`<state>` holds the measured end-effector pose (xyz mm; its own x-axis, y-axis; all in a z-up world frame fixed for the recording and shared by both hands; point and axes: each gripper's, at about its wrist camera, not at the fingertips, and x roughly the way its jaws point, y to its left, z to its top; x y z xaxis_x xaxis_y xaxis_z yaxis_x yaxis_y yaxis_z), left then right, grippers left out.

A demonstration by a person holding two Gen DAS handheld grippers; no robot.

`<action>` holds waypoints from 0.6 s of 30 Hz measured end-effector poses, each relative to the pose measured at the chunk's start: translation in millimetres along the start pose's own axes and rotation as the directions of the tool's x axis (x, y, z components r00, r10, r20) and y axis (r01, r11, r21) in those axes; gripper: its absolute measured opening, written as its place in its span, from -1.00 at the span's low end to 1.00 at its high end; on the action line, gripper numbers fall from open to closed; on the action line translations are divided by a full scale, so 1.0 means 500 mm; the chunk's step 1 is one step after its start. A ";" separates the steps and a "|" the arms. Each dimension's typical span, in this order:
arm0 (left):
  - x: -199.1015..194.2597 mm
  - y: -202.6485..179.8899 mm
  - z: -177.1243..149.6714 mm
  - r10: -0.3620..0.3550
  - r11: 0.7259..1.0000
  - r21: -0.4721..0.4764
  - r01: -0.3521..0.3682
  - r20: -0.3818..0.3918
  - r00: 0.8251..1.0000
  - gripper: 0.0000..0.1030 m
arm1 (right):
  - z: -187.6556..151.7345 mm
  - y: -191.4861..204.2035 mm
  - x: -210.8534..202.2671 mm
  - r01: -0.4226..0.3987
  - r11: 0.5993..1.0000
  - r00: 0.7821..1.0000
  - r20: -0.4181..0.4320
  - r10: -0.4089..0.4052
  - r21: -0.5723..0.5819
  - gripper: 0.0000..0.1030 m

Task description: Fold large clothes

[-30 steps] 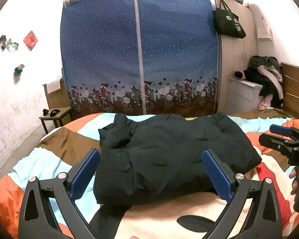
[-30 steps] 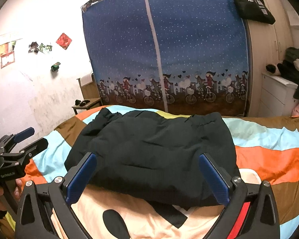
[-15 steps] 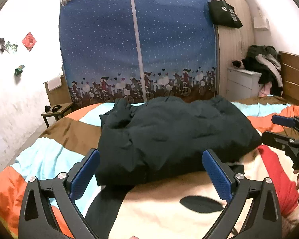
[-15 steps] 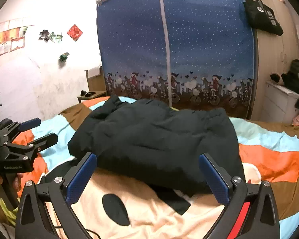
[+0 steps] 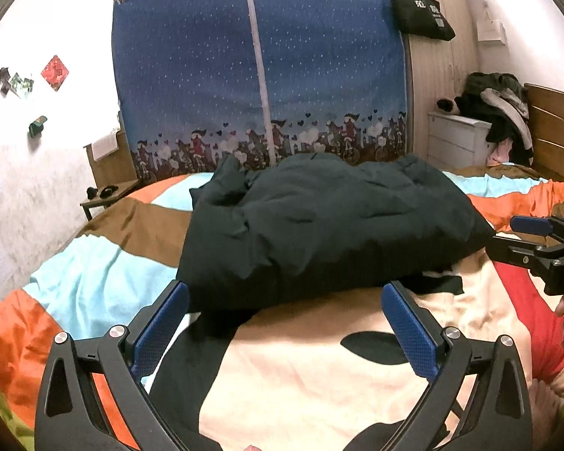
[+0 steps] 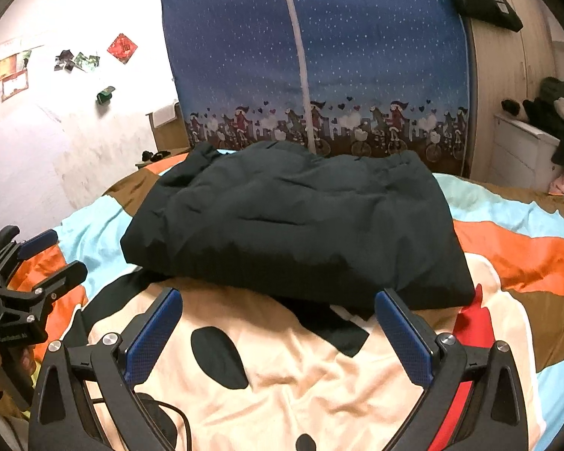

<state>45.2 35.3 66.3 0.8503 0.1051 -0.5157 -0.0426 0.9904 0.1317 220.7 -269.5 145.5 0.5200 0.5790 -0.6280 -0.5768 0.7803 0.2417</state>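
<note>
A large dark green padded jacket (image 5: pixel 327 225) lies folded in a thick bundle on the colourful bedspread (image 5: pixel 304 368); the right wrist view shows the jacket (image 6: pixel 300 225) from its other near corner. My left gripper (image 5: pixel 284 323) is open and low over the bed, its blue pads just short of the jacket's near edge, nothing between them. My right gripper (image 6: pixel 278 330) is open too, empty, close to the jacket's front edge. Each gripper shows at the edge of the other's view: the right gripper (image 5: pixel 537 240) and the left gripper (image 6: pixel 37 263), both open.
A blue fabric wardrobe (image 5: pixel 259 75) stands beyond the bed. A white drawer unit (image 5: pixel 458 139) piled with clothes and a wooden headboard (image 5: pixel 556 127) are at the right. A small side table (image 5: pixel 109 195) sits by the left wall. A black cable (image 6: pixel 169 413) lies under my right gripper.
Both grippers have dropped lower and come closer to the jacket's near edge, so the bundle now looms larger. Both stayed open. The jacket has not moved.
</note>
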 end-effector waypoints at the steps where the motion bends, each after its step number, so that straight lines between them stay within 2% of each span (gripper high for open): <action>1: -0.001 0.000 -0.002 0.000 1.000 -0.001 0.000 -0.003 1.000 0.95 | -0.002 -0.001 0.001 -0.001 1.000 1.000 -0.004 0.001 0.000 1.00; 18: 0.003 -0.004 -0.010 0.000 1.000 -0.001 0.000 -0.017 1.000 0.95 | -0.018 -0.016 0.012 -0.003 1.000 0.999 -0.039 0.004 0.025 1.00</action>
<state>43.8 33.8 61.0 0.8412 0.1070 -0.5300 -0.0436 0.9905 0.1308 222.9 -274.2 133.2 0.4931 0.5725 -0.6551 -0.5623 0.7843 0.2621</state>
